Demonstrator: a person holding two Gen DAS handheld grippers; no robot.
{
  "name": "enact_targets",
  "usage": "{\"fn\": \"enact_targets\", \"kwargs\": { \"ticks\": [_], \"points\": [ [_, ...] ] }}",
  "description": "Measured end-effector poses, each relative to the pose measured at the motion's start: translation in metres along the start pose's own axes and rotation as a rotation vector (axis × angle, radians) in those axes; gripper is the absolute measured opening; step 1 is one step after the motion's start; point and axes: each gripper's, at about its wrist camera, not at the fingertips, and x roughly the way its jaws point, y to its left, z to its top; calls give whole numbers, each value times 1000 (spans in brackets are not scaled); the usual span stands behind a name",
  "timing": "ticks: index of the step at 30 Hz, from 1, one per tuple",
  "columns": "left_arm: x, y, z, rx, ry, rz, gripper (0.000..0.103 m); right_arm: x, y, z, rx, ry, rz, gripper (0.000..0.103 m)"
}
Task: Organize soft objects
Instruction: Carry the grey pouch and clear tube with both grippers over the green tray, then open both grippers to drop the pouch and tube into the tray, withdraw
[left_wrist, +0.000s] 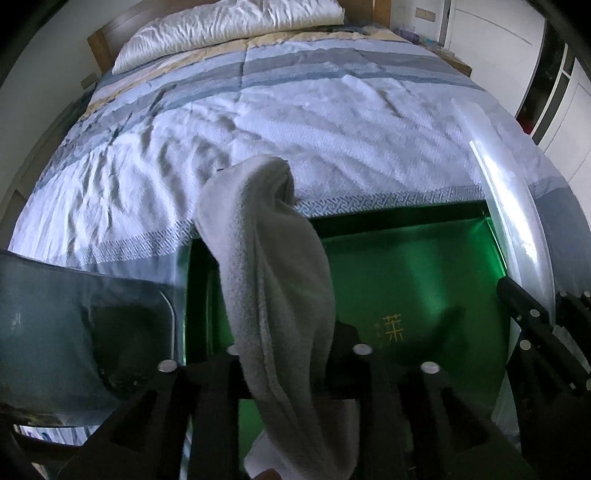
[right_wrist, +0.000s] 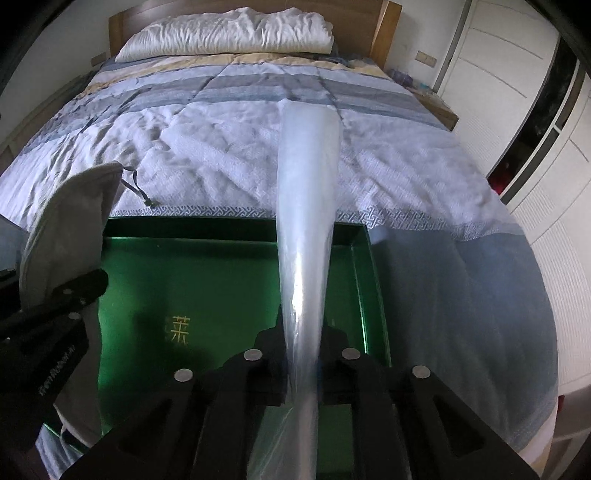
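- Left gripper (left_wrist: 286, 354): clamped on a white terry cloth (left_wrist: 269, 266), black fingers pressed against it from both sides.
- White terry cloth: rising from the jaws toward 12 o'clock, thick and nubbly, folded over at the top into a rounded end; lower end hanging past the fingers toward 6 o'clock.
- Right gripper (right_wrist: 303, 350): closed on a clear plastic sheet (right_wrist: 308, 206), pinched into a narrow band between the jaws.
- Clear plastic sheet: stretching from the jaws toward 12 o'clock, widening and glossy, streaked with glare, covering part of the view of the box and bedspread behind; seen from the left wrist as a bright curved band (left_wrist: 517, 221) at 3 o'clock.
- Green box (right_wrist: 229, 280): directly beneath both grippers, open and shallow, dark-rimmed, with a gold character printed on its floor; resting on the near edge of the bed.
- Grey translucent fold (left_wrist: 81, 317): at 9 o'clock of the left wrist view, just beside the box's left wall, blocking the view there; what it is cannot be told.
- Bedspread (left_wrist: 295, 122): beyond the box toward 12 o'clock, pale and wrinkled, with a patterned border and grey-blue stripes farther up.
- Pillow (right_wrist: 229, 33): white, crumpled, at 12 o'clock against a wooden headboard (right_wrist: 384, 33).
- Wardrobe doors (right_wrist: 517, 74): white, at 2 o'clock.
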Motion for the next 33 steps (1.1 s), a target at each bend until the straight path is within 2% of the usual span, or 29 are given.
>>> {"fn": "enact_targets", "kwargs": {
  "ticks": [1,3,4,6,8,9,15,19,24,28,30,32,33],
  "points": [
    [0,-2,-2,5,-2,3,30,1,0,0,-2,1,-4,16],
    [-2,-4,-2,12,-11,12,40,0,-3,-1,2,1,0,29],
    [-3,-5,-2,15,-16,14,48,-1,-3,-1,4,-1,-3,38],
    [-8,-8,-3,25,-34,20,50,-5,-6,-2,10,-14,-5,42],
    [-12,-10,-3,34,-45,31,60,-7,-8,-1,14,-20,-7,48],
    [-14,-11,-2,34,-53,34,62,-9,-9,-1,16,-25,-12,49],
    [-28,-15,0,46,-90,47,65,-32,-22,-1,47,-66,-24,52],
    [-32,-18,2,55,-96,54,66,-53,-30,-6,81,-98,-38,60],
    [-44,-22,2,51,-128,56,66,-80,-41,-15,122,-126,-59,62],
    [-72,-24,-1,23,-180,16,66,-109,-56,-23,166,-162,-98,63],
    [-98,-26,-4,6,-220,-23,68,-127,-68,-29,202,-183,-113,64],
    [-123,-27,-9,-23,-248,-69,77,-147,-77,-37,236,-204,-134,65],
    [-138,-27,-13,-42,-263,-100,77,-157,-80,-41,249,-213,-141,65]
  ]
}}
